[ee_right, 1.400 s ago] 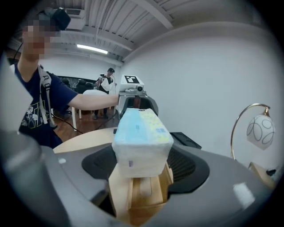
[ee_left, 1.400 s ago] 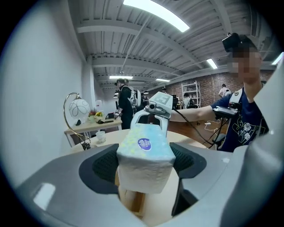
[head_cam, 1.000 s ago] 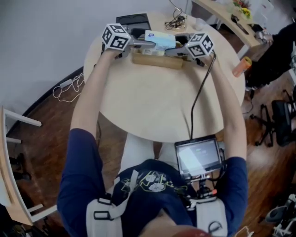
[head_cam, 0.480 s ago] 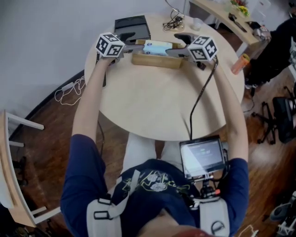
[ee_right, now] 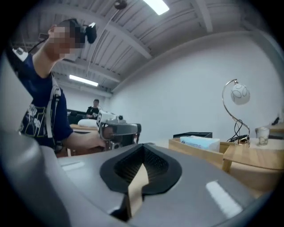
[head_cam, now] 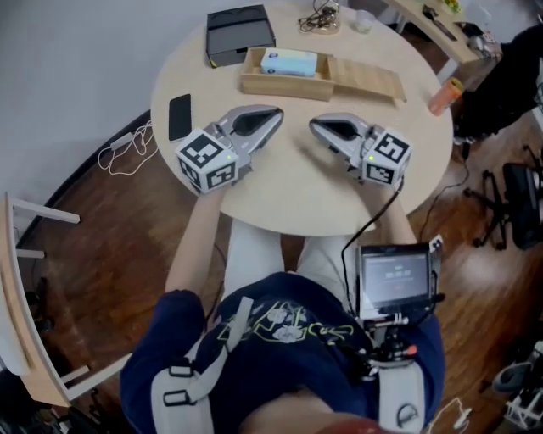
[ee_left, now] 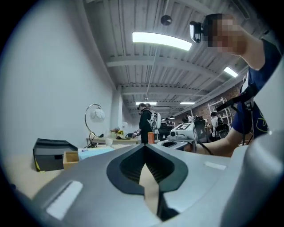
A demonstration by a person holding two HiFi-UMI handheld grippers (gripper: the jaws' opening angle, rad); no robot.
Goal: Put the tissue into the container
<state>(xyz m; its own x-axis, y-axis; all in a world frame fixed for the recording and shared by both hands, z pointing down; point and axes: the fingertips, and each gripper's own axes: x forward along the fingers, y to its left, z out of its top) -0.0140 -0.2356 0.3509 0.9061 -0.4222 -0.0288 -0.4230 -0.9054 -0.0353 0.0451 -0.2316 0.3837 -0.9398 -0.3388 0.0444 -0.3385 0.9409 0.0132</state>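
Observation:
The light-blue tissue pack (head_cam: 288,61) lies inside the open wooden container (head_cam: 284,86) at the far side of the round table (head_cam: 288,199). It also shows in the left gripper view, tissue pack (ee_left: 95,152) in the container (ee_left: 71,159), and in the right gripper view, tissue pack (ee_right: 199,142) in the container (ee_right: 195,150). My left gripper (head_cam: 275,113) and right gripper (head_cam: 315,125) sit near the table's middle, well short of the container, tips pointing toward each other. Both are shut with nothing between the jaws, as the left gripper (ee_left: 144,146) and right gripper (ee_right: 143,147) show in their own views.
The container's wooden lid (head_cam: 365,78) lies to its right. A black box (head_cam: 240,34) stands behind it, a phone (head_cam: 179,116) lies at the table's left, and cables (head_cam: 321,17) with a cup (head_cam: 363,21) are at the back. An orange bottle (head_cam: 445,96) stands off the right edge.
Both grippers have pulled back from the container toward me and their jaws have closed. The tissue pack they flanked stays in the container.

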